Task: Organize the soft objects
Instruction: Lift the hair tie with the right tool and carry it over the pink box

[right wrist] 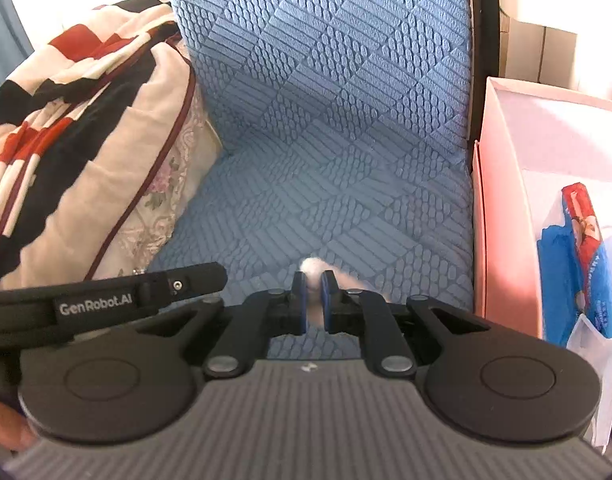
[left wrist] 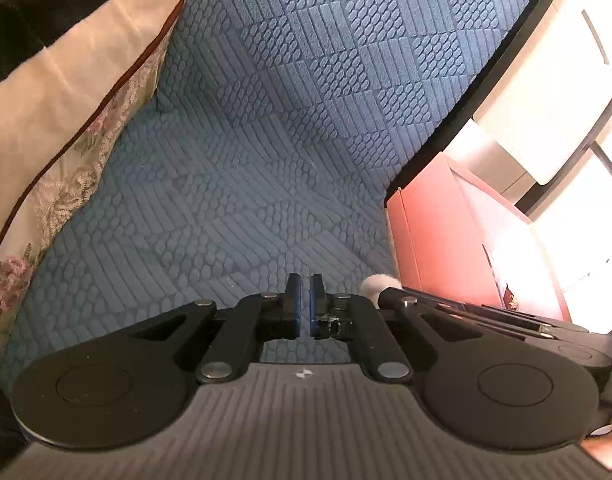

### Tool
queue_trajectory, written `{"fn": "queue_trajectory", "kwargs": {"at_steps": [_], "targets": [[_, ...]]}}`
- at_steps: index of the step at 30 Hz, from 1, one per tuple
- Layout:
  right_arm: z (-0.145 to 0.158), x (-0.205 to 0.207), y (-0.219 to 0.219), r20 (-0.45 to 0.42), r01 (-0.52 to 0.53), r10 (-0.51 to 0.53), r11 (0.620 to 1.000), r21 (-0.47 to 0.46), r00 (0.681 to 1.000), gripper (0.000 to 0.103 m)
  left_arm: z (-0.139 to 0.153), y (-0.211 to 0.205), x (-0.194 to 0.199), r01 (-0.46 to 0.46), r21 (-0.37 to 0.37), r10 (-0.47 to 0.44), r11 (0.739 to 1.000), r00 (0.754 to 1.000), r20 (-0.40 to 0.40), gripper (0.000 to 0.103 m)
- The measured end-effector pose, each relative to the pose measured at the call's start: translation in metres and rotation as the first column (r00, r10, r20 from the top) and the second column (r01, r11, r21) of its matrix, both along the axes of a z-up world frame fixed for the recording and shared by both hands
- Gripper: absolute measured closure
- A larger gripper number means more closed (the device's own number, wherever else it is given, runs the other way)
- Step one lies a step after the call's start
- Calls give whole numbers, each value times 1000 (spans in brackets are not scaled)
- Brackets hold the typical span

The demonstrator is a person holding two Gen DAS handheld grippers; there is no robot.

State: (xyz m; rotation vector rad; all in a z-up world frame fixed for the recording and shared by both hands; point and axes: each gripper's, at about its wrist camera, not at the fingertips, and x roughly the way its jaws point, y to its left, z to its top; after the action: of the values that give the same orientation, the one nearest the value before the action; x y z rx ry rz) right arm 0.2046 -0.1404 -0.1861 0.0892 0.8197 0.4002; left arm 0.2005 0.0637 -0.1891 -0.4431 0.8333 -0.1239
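Left wrist view: floral pillow (left wrist: pixel 46 184) at 9 o'clock, blue textured sofa cover (left wrist: pixel 266 140) centre, pink box (left wrist: pixel 437 240) at 3. Left gripper (left wrist: pixel 305 280) pressed together, nothing between the pads. White fluffy soft thing (left wrist: pixel 373 286) only peeked out at 4 o'clock, beside the right gripper's arm.

Right wrist view alone showed the grip: right gripper (right wrist: pixel 311 276) pinching that fluff (right wrist: pixel 310 268) above the seat; also the striped blanket (right wrist: pixel 50 120) at 9 and blue packets (right wrist: pixel 577 256) inside the box (right wrist: pixel 501 200).

Embossed blue cloth sofa cover (right wrist: pixel 329 128) (matt)
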Motion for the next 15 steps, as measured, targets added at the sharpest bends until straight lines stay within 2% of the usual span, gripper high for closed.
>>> {"fn": "queue_trajectory", "kwargs": {"at_steps": [7,15], "targets": [[21,-6,-15,27,24,-25,999,29,999,92,22,-8,-1,0,-10,0,1000,999,39,100],[61,-9,-37,94,43,-46,999,31,994,92,59,-31,7,26,-22,-24,999,996,88,100]]}}
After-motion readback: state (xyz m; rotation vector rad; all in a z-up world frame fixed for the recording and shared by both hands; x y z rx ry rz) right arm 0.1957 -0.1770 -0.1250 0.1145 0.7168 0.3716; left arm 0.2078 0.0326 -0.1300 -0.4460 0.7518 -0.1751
